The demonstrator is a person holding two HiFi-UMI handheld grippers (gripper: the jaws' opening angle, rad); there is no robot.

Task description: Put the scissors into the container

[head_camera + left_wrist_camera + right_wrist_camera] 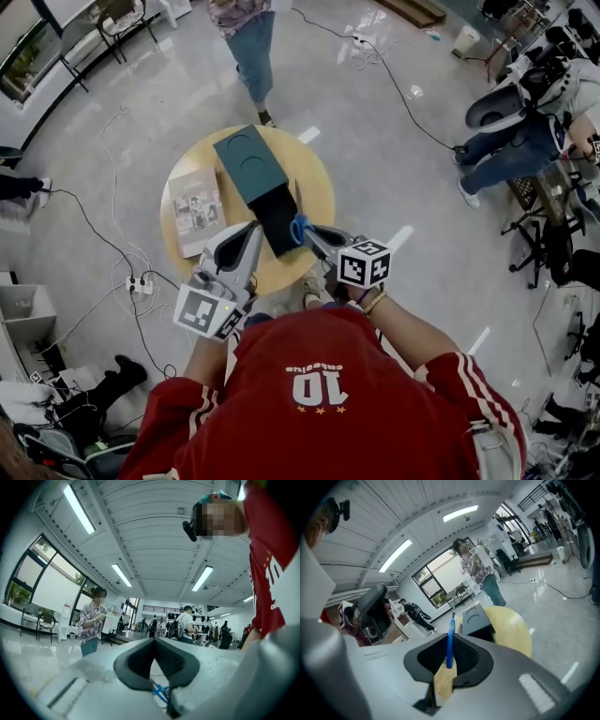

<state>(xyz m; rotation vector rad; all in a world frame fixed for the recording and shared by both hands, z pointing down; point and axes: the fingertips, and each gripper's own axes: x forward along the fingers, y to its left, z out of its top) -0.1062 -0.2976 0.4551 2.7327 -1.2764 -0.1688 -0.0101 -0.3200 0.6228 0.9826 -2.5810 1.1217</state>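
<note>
On the round wooden table point(314, 192) lies a dark green container point(246, 161) whose black open part point(278, 223) faces me. My right gripper point(312, 234) is shut on blue-handled scissors point(298, 230), held just above the right edge of that black opening. In the right gripper view the scissors point(450, 646) stand upright between the pads of the gripper point(450, 638), blades pointing away, with the container point(476, 620) beyond. My left gripper point(247, 239) hovers left of the opening, jaws together and holding nothing. In the left gripper view, that gripper point(152, 641) points upward.
A picture book point(197, 208) lies on the table's left side. A person point(246, 42) stands beyond the table, another sits at the right point(520, 136). Cables and a power strip point(141, 284) run over the floor on the left.
</note>
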